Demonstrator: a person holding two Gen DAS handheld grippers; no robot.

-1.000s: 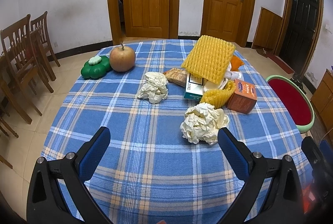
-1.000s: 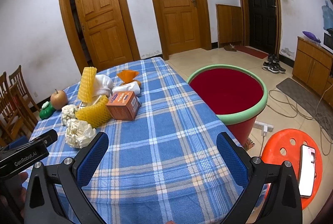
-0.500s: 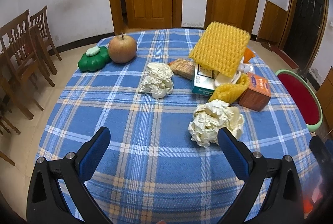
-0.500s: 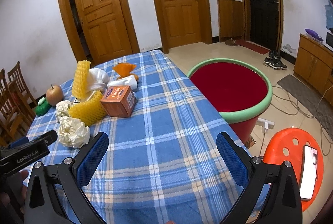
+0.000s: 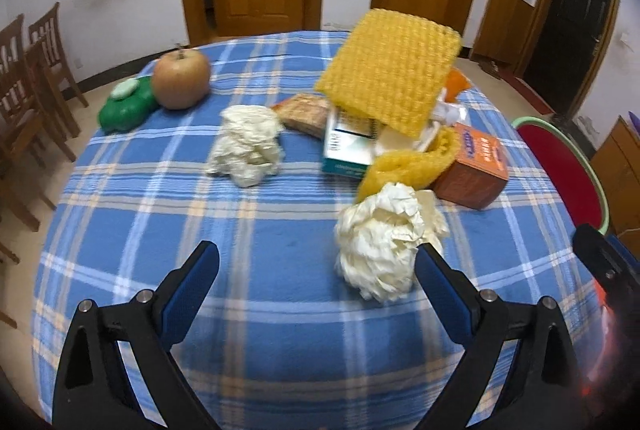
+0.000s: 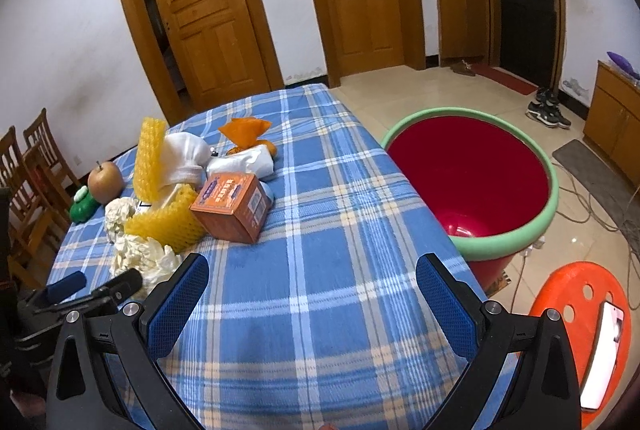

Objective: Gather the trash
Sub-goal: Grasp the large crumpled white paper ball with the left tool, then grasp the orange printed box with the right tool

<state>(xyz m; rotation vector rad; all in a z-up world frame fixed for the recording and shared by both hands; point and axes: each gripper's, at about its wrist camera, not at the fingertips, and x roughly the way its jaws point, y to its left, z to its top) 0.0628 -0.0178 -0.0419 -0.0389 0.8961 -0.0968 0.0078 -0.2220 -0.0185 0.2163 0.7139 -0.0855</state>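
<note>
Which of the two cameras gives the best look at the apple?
The left wrist view: the apple sits whole and unobstructed beside a green toy. The right wrist view shows the same apple only small, near the picture's left edge.

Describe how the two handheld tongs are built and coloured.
Both the left tongs and right tongs look alike: black plastic arms that spread in a V, each with two silver bolt heads, ending in flat blue textured pads. In the right wrist view the left tool's black body shows white lettering too blurred to read. No cables or sleeves show.
</note>
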